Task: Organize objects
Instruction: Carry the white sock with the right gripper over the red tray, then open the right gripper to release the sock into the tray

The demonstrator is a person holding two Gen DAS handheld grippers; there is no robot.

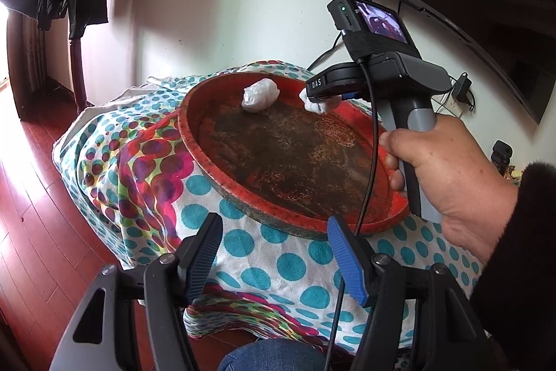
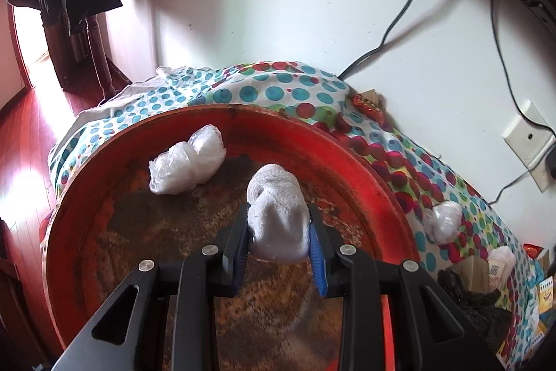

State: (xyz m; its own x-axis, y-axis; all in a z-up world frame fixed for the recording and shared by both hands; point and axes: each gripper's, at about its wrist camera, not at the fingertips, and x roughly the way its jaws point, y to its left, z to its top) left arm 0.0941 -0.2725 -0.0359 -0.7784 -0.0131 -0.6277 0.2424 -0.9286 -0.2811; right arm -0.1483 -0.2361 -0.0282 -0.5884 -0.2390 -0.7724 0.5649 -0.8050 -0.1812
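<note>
Right now the right gripper [image 2: 278,240] squeezes a rolled white sock [image 2: 276,214] tight between its blue pads, over the far part of the big red tray [image 2: 361,162]. Another white bundle wrapped in plastic [image 2: 186,164] lies near the tray's far edge. Down by the tray's near edge the left gripper [image 1: 276,258] stands wide open, holding nothing. Everything sits on a spotty cloth [image 1: 243,242].

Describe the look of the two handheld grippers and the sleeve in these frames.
Both grippers have black linkage frames, silver pivot bolts and ribbed blue finger pads. The right gripper, seen from the left wrist view, has a grey pistol handle, a small lit screen, a "DAS" marking and a black cable. The sleeve is dark and fuzzy.
</note>
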